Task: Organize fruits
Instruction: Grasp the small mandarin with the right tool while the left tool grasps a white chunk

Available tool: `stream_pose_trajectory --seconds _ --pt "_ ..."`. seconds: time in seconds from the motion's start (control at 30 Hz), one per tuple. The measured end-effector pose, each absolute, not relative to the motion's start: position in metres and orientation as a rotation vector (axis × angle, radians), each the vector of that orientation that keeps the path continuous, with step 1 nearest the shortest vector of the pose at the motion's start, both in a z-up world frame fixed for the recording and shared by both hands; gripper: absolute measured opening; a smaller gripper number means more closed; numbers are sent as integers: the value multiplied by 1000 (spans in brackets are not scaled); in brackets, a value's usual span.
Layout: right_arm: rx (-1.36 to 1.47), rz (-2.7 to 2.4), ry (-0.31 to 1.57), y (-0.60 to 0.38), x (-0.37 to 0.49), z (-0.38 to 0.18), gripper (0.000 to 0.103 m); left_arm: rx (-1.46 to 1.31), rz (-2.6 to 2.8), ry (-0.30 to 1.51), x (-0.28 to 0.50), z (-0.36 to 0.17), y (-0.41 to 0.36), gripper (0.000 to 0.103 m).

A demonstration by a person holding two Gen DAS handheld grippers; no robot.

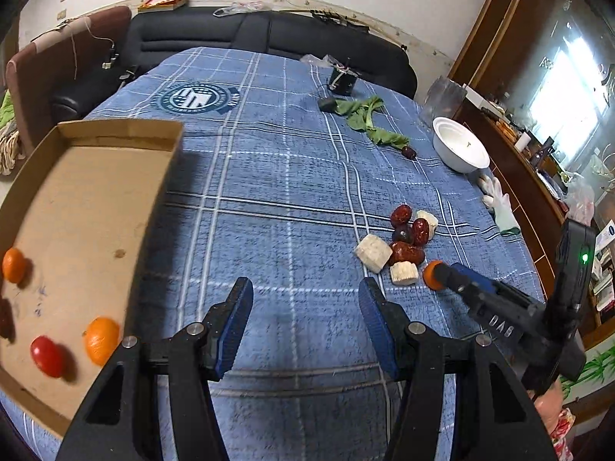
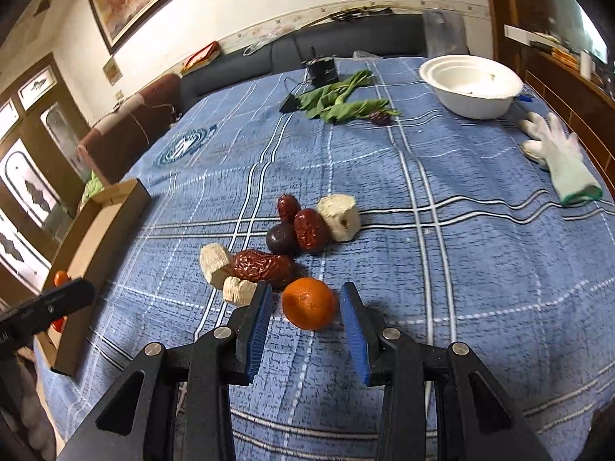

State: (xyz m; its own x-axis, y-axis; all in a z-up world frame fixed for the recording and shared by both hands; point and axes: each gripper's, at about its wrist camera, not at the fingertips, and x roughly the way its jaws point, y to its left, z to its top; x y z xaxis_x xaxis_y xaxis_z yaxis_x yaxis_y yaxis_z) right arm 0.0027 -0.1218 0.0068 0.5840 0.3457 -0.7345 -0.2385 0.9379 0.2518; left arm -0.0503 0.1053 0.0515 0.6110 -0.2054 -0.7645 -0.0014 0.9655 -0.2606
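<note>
A small orange (image 2: 309, 302) lies on the blue plaid cloth between the two blue pads of my right gripper (image 2: 306, 299), which is open around it with small gaps on both sides. Behind it sits a pile of red dates (image 2: 262, 265), a dark plum (image 2: 280, 238) and white chunks (image 2: 339, 217). My left gripper (image 1: 305, 299) is open and empty above the cloth, right of a cardboard tray (image 1: 115, 130) holding two oranges (image 1: 102, 340), a red tomato (image 1: 47, 356) and a dark fruit at the left edge. The right gripper (image 1: 436, 274) shows at the orange in the left wrist view.
A white bowl (image 2: 471, 92) stands at the far right, with a white glove (image 2: 563, 161) beside it. Green leaves (image 2: 338, 101), a lone date (image 2: 380, 118) and a black device (image 2: 323, 71) lie at the far side. A dark sofa lies beyond the table.
</note>
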Motion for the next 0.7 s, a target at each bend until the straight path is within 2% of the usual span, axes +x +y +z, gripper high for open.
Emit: stream_pose_trajectory --seconds 0.2,0.27,0.5,0.6,0.7 --pt "105 335 893 -119 8 -7 39 -268 -173 951 -17 34 84 56" --pt "108 334 886 -120 9 -8 33 -259 -192 969 -6 28 75 56" --pt "157 337 875 -131 9 -8 33 -190 -241 956 8 18 57 56" --pt "163 331 873 -133 8 -8 33 -171 -235 961 10 14 57 51" --pt "169 322 869 -134 8 -8 33 -186 -257 944 9 11 59 50"
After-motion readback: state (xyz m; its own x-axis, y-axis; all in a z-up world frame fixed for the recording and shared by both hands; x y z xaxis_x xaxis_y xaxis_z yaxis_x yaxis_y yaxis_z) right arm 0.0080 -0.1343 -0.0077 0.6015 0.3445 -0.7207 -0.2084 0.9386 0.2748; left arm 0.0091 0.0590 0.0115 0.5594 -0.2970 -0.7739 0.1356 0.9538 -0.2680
